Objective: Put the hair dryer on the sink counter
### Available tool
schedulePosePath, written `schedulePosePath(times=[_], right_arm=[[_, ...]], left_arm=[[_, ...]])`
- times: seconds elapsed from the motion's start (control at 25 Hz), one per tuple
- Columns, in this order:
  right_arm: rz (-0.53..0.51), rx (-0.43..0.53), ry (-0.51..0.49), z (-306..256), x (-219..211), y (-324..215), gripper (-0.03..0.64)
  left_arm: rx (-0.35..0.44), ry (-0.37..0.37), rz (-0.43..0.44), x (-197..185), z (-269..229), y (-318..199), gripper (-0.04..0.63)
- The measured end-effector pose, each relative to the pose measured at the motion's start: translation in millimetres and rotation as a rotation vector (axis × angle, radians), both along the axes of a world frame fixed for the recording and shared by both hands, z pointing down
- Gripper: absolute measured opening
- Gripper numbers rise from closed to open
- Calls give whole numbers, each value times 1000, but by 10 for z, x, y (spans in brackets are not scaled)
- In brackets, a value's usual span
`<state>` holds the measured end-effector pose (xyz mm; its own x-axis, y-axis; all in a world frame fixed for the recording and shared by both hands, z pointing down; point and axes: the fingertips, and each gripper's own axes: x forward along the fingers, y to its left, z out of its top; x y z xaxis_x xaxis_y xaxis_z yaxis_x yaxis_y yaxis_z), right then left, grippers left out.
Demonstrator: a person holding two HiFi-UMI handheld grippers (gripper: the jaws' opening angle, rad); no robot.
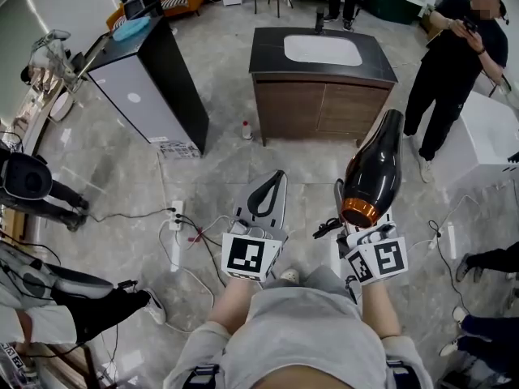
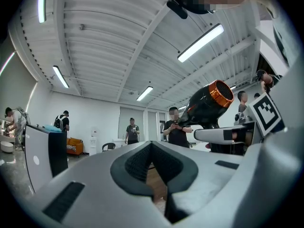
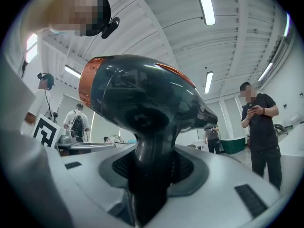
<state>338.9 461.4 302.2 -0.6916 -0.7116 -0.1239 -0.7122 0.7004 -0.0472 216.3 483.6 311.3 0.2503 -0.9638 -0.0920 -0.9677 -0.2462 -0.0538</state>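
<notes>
- One hair dryer (image 1: 373, 173) is held by the right gripper (image 1: 350, 209), up in the air over the floor.
- In the right gripper view, the handle of the hair dryer (image 3: 142, 108) is seen going down between the two fingers (image 3: 190, 167) of the right gripper (image 3: 152, 170). It is pressed by a dark pad on each side.
- The jaws are kept partly apart by the handle, and nothing else is held in them.
- The black body of the dryer is seen above the fingers. Its orange ring end is turned back toward the person, and its thin end is pointed away, toward the sink counter (image 1: 268, 55).
- The dryer is kept well apart from the counter, and the counter is not touched by it.
- The left gripper (image 1: 280, 175) is held just beside the right one, at its left. In the left gripper view, the tips of the left gripper (image 2: 151, 144) are seen pressed together, and nothing is held between them.
- Two grippers are counted, and one marker cube is seen on each.
- One sink counter is counted, with one white sink (image 1: 322, 49) set in its dark top.
- One tall black cabinet (image 1: 154, 79) is seen left of the counter.
- One person in black (image 1: 458, 63) is seen standing near the right end of the counter.
</notes>
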Motion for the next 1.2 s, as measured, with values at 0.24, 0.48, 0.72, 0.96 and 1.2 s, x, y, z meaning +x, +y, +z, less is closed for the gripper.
schedulePosePath(times=[0.24,0.48,0.72,0.96,1.2], right_arm=[[-10,-20,-26,60,29,-248,173],[-53,-35,-34,123,-98,-806,172],[-101,-31,-33,101,-263,-1522,172],[-145,-33,-41,42,-342,-2256,172],[-183,-30,-42,70,-393,-2767,172]], left_arm=[[32,13,-27,-2,-49,-217,3],[22,6,-56,-122,-28,-760,3],[36,-5,-76,-196,-99,-1461,3],[48,-16,-108,-233,-183,-2160,3],[66,-33,-134,-222,-193,-2648,3]])
